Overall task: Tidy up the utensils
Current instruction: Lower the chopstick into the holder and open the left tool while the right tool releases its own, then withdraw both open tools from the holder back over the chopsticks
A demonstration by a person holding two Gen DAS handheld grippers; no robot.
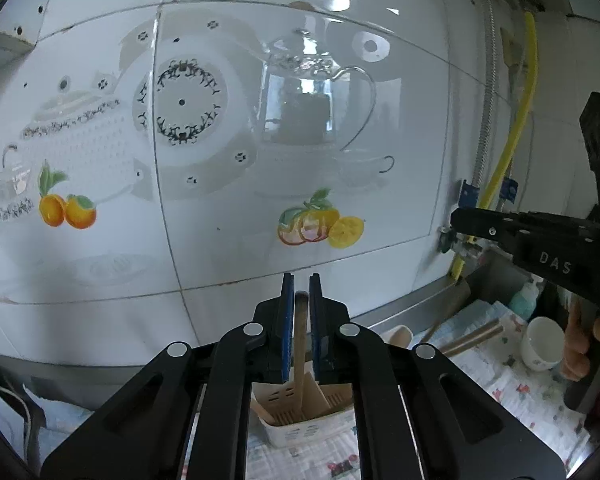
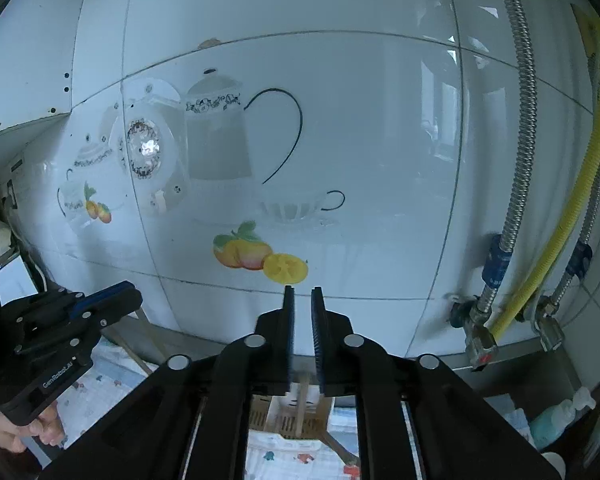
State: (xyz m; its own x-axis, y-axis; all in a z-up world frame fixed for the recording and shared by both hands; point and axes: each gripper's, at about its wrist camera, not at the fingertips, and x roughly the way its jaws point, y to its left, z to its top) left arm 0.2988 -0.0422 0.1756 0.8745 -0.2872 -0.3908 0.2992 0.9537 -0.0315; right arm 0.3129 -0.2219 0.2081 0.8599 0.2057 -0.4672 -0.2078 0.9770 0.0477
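1. Left wrist view: my left gripper (image 1: 301,300) is closed on a wooden spatula (image 1: 300,344) by its handle, blade down inside the white utensil holder (image 1: 308,430) on the counter, so it drops in upright.
2. Right wrist view: my right gripper (image 2: 302,312) hangs level above the holder, empty, fingers nearly together with a narrow gap.

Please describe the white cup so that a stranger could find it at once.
Look along the tiled wall to the patterned cloth on the counter's right side. The white cup stands upright there, beside loose wooden handles. It alone is round, open-topped ceramic.
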